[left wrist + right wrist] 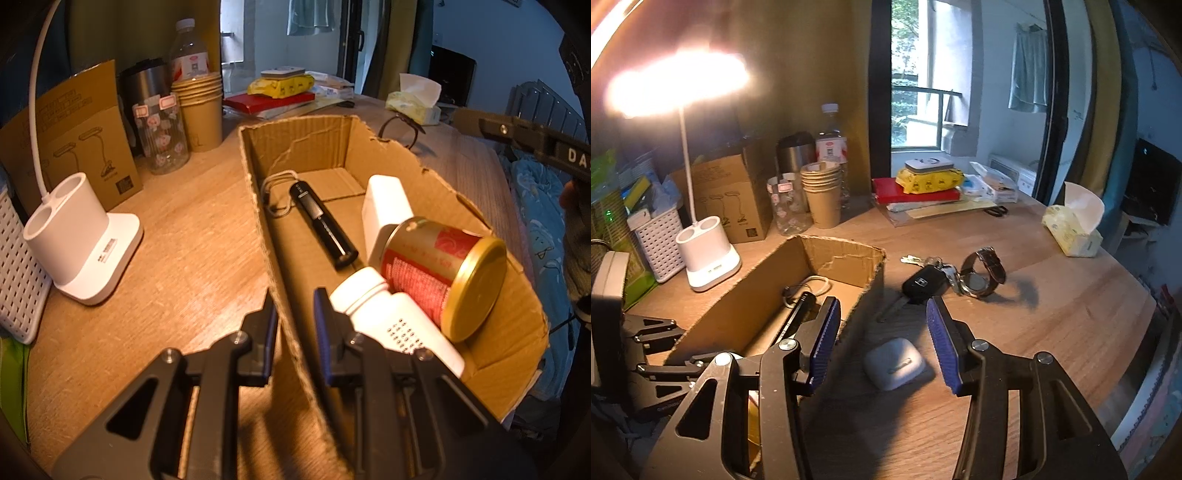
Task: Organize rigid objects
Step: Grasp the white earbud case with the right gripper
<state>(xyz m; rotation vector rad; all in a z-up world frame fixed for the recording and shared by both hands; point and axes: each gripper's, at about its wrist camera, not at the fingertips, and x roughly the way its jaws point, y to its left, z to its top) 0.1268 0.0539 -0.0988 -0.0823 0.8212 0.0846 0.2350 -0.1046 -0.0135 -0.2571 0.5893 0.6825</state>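
Cardboard box (369,147) wall in left hand-held gripper (295,314)

Little can be read. In the left wrist view, white capitals "DA" stand on the dark arm of the right gripper (535,144) at the picture's right edge, the rest cut off. The red can (439,273) in the cardboard box (517,332) bears dense white print too small to read. The brown carton (77,144) at the table's back-left edge shows lamp drawings and illegible lettering.
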